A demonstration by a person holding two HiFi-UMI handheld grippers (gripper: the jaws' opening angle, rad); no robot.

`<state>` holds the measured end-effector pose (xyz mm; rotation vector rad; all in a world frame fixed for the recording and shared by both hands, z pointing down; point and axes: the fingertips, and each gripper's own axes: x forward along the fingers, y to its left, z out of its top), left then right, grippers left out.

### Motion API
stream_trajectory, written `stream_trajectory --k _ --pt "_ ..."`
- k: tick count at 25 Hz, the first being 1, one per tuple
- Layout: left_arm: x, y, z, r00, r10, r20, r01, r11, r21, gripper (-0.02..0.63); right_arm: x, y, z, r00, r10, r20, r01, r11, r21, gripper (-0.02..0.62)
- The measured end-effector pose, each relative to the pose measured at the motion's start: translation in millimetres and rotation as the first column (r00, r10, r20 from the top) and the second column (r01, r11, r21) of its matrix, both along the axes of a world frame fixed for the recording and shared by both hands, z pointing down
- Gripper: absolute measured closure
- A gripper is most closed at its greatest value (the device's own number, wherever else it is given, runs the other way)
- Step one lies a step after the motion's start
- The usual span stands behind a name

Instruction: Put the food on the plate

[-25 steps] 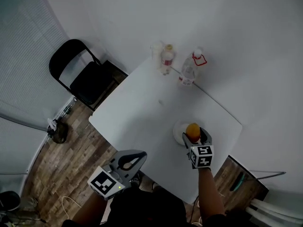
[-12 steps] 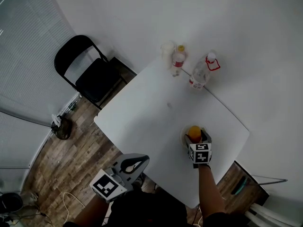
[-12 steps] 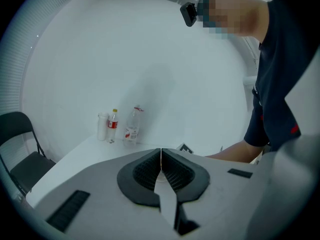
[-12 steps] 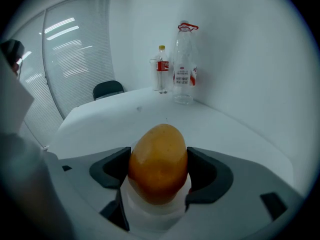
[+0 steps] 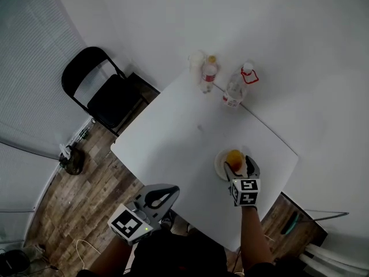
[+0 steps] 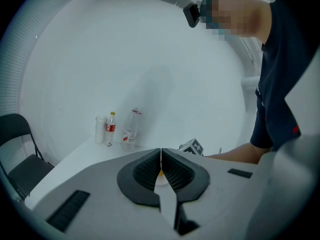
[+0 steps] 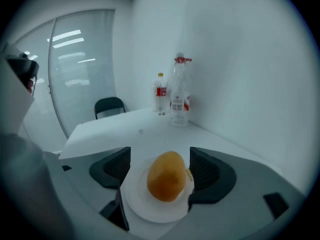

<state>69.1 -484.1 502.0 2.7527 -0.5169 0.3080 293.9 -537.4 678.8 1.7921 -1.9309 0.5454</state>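
I see one white table (image 5: 173,137), and the one white plate (image 5: 219,165) sits on it near the person's right side. One black folding chair (image 5: 98,91) stands on the wood floor (image 5: 75,201), well apart from the plate, off the table's other side.

The right gripper (image 5: 240,167) reaches in just beside the plate on a bare forearm (image 5: 252,235), level with the plate. Its fingers (image 7: 207,171) stand spread, one on each side of the food, neither visibly pressing it. The left gripper (image 5: 158,196) hangs off the table's near edge, well apart from the plate, its fingers pressed together on nothing.

Across the table from the plate, by the wall, stand three containers in a row. They are one tall clear bottle (image 5: 236,85) with a red cap ring, one smaller bottle (image 5: 208,74) with a red label and yellow cap, and one pale cup (image 5: 195,62). I cannot tell what they contain.

The plate holds one piece of food (image 5: 234,157), a rounded orange-yellow lump lying on its middle.
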Motion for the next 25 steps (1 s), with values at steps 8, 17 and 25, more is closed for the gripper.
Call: stream_trajectory --k 8,17,25 --pt "12.5 20.0 -44.6 0.995 0.072 -0.069 -0.066 0.995 0.080 0.581 -15.1 59.1 -145.5 0.998 0.038 0.056 -0.053 0.954 0.294 0.342" --pt "30.8 52.5 -87.2 0.966 0.201 -0.161 -0.171 0.968 0.182 0.581 -34.6 132.6 -266.6 0.995 0.082 -0.054 -0.043 0.858 0.512 0.526" --pt "35.5 61.2 -118.2 0.946 0.267 -0.185 -0.214 0.940 0.266 0.581 -48.1 177.6 -331.7 0.982 0.133 -0.132 -0.025 0.790 0.612 0.558"
